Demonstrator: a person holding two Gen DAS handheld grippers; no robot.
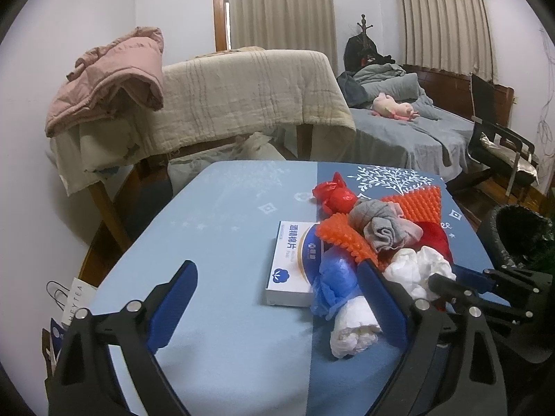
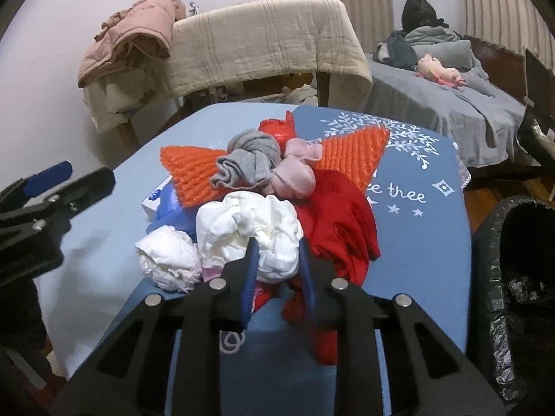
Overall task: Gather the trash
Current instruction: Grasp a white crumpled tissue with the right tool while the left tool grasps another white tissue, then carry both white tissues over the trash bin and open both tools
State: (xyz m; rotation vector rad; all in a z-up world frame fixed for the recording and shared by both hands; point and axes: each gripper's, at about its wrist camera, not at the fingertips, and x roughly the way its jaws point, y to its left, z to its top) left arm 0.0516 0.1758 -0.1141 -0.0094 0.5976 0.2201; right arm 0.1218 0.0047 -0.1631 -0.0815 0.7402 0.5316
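Left wrist view, left gripper [image 1: 277,298] jaws wide apart over the blue counter [image 1: 215,242], white box [image 1: 295,263] and blue bag [image 1: 333,277] beside its right finger, right wrist view, right gripper [image 2: 277,263] jaws clamped on crumpled white paper [image 2: 249,235] atop the trash pile, black-lined bin [image 2: 520,277] at right.

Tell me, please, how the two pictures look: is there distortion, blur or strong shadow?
Left wrist view: fisheye bends the curtains, corners are black, light is soft and dim. Right wrist view: same bending, the right claw is slightly blurred up close, shadows are faint.
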